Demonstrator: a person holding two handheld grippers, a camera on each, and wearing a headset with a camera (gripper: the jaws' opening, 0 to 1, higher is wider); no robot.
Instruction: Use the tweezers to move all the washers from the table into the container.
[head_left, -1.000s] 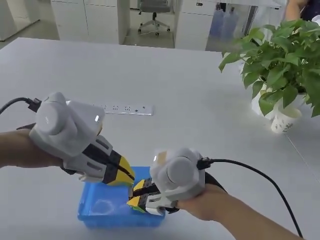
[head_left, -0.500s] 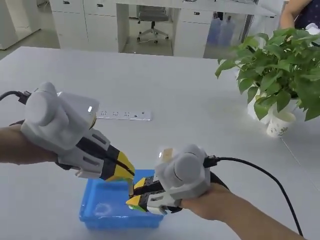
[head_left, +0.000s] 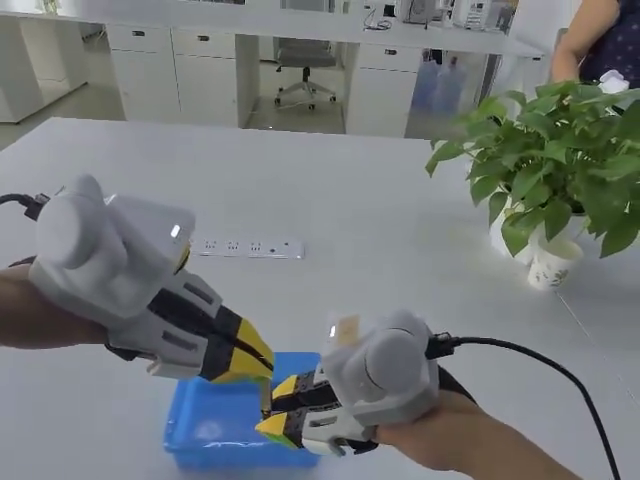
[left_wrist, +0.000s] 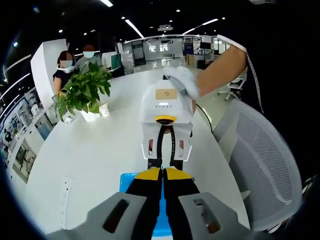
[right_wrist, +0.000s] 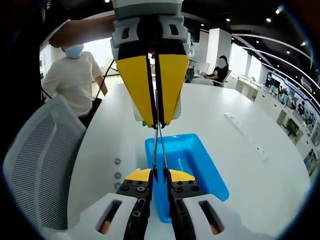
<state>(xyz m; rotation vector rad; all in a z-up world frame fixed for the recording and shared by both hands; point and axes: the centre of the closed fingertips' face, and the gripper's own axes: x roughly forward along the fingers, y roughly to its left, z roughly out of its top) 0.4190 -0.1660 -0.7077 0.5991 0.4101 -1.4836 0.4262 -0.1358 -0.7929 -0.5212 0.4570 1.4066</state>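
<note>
Slim metal tweezers (right_wrist: 159, 150) – two thin bright legs – hang over the blue container (right_wrist: 200, 170), pinched at one end by the left gripper (right_wrist: 156, 120) and at the other by the right gripper (right_wrist: 159, 176), both sets of yellow-tipped jaws pressed together on them. Three washers (right_wrist: 118, 175), small grey rings, lie in a row on the white table (head_left: 400, 220) just beside the container, on the mesh chair's (right_wrist: 40, 165) side. Against a second ago, the grippers stay tip to tip above that glossy, round-cornered plastic tray – only the head view has shifted.
</note>
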